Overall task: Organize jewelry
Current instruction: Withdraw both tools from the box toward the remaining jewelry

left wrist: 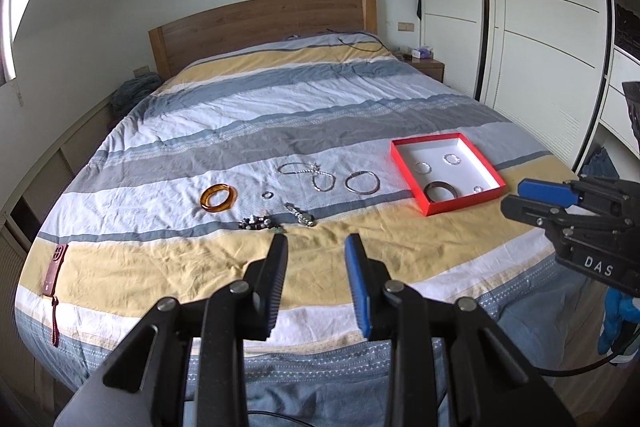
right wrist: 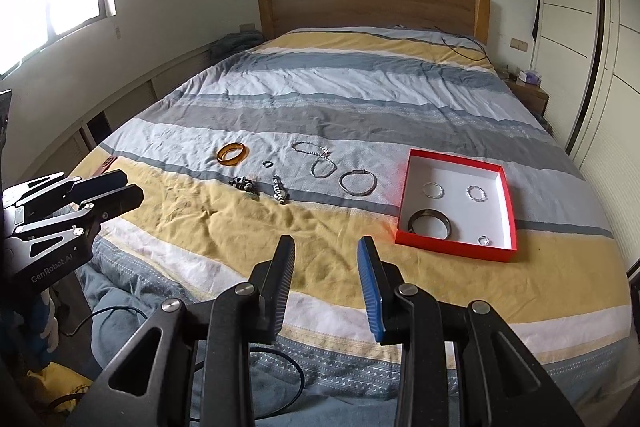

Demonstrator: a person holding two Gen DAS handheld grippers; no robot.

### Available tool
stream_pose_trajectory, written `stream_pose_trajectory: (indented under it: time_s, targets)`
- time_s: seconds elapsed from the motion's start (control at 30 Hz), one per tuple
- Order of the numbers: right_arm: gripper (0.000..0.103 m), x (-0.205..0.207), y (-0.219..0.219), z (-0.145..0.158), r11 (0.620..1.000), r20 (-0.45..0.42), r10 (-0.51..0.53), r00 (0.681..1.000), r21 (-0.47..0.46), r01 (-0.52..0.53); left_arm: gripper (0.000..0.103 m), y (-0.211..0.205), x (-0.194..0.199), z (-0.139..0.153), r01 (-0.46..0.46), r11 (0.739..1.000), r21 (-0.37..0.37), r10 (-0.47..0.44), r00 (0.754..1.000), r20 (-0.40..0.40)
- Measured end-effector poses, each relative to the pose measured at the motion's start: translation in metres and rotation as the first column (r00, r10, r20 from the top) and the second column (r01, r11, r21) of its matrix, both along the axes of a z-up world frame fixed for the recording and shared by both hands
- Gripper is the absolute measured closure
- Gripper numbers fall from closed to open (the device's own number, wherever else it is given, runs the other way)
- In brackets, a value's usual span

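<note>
Jewelry [left wrist: 296, 187] on bed, beyond both empty, parted jaws

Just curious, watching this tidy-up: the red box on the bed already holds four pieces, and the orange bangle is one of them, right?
Not quite. The red box does hold four pieces, but the orange bangle is not among them: it lies on the bedspread, well to the left of the box, beside other loose pieces. The large ring inside the box is a dark bangle. The right wrist view shows this clearly.
</note>
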State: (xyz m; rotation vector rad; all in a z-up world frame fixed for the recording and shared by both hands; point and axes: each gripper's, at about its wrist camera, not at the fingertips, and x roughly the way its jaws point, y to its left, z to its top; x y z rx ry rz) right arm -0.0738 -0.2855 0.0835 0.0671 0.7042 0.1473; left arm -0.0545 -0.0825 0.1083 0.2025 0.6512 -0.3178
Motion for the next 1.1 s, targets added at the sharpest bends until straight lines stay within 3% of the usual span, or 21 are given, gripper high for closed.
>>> stream_pose_trajectory:
  time_s: [0.2,0.53,1.1]
  targets:
    - [0.066,-0.005,0.016,0.007,1.000,0.012,0.028,1.000,-0.015,-0.028,0.075,0.035,-0.003,-0.001,-0.062,0.997,-0.039,0.062,0.998,0.010]
    - [0.064,0.008,0.033,0.001,0.998,-0.023,0.053,0.998,-0.019,-0.054,0.075,0.108,0.013,-0.031,-0.204,0.977,-0.063,0.196,0.975,-0.105]
    - [0.064,0.062,0.048,-0.041,0.995,-0.141,0.095,0.985,0.006,-0.095,0.075,0.129,0.061,-0.085,-0.217,0.973,-0.078,0.190,0.946,-0.263]
